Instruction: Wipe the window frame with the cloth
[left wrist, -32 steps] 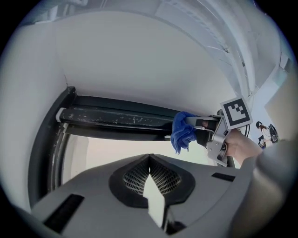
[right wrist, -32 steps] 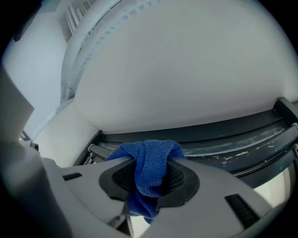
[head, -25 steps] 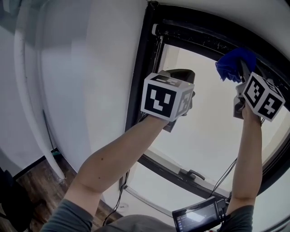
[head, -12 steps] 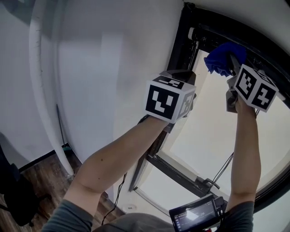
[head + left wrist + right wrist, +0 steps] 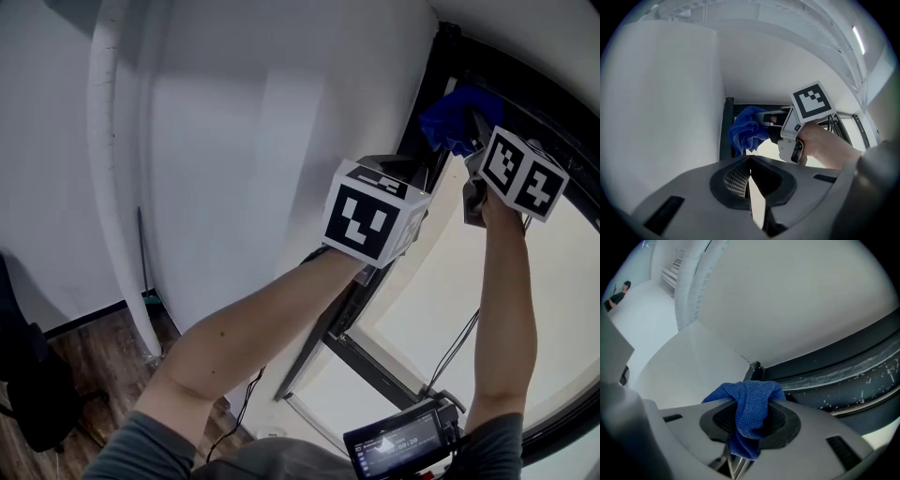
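Nearest the head cam: a small screen unit (image 5: 403,442) at chest level, with both forearms raised above it.

L side – the left gripper (image 5: 750,161) is held up in front of the wall (image 5: 234,141), just beside the window. Its jaws are closed tip to tip with nothing between them. Its marker cube (image 5: 373,223) faces the head cam.

R side – the right gripper (image 5: 754,420) is raised higher and farther out. Its jaws are clamped on the blue cloth (image 5: 751,401). The cloth is bunched: one fold hangs down between the jaws and the rest bulges over their tips.

Cloth position: at the upper corner of the black window frame (image 5: 433,66), where the side member meets the top rail. The left gripper view shows the bunch against the side member; actual contact can't be confirmed.

Frame condition: the top rail (image 5: 843,366) is dark, with white specks along its channel.

Beyond: a bright pane (image 5: 441,309) inside the frame. A white pipe (image 5: 112,187) runs down the wall to a wood floor (image 5: 94,366). Thin cables (image 5: 246,398) hang below the frame's lower corner.
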The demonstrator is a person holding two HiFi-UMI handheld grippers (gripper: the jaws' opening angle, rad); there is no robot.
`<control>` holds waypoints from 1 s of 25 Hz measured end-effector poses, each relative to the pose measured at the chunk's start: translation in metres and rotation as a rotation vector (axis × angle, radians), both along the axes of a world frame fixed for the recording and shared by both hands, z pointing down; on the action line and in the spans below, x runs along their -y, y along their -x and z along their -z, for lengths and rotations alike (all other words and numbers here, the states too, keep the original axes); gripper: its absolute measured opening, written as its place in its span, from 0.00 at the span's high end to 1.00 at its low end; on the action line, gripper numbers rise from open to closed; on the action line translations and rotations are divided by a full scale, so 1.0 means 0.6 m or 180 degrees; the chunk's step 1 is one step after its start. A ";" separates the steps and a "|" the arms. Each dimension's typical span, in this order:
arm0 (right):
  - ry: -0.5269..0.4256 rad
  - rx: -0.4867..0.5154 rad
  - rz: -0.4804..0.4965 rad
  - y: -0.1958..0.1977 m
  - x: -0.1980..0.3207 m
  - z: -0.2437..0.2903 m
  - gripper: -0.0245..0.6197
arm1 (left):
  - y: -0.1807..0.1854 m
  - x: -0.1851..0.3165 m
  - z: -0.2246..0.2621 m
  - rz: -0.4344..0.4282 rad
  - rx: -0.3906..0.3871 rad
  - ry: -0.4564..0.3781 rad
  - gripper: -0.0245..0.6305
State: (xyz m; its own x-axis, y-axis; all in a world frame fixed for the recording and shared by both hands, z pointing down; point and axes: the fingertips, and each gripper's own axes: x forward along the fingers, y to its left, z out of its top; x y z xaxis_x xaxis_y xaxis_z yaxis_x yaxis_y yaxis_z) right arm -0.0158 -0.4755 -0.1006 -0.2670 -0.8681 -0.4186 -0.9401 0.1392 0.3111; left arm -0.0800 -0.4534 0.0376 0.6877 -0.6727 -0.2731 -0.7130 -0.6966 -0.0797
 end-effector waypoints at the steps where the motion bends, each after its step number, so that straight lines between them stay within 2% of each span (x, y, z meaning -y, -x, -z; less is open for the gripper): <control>1: 0.0006 0.0000 0.0013 0.007 0.006 0.001 0.78 | 0.003 0.001 0.001 0.0003 -0.0003 -0.0003 0.95; 12: 0.0000 0.0006 0.0077 0.031 0.009 0.001 0.78 | 0.008 0.000 0.004 -0.0052 0.0002 -0.0009 0.95; 20: -0.0167 0.0011 0.0415 0.038 -0.030 0.027 0.78 | 0.009 -0.016 0.045 0.0027 -0.0067 -0.0140 0.95; 25: -0.0059 0.0046 0.0524 0.040 -0.010 0.017 0.78 | 0.016 -0.010 0.039 0.0150 -0.0083 -0.0087 0.95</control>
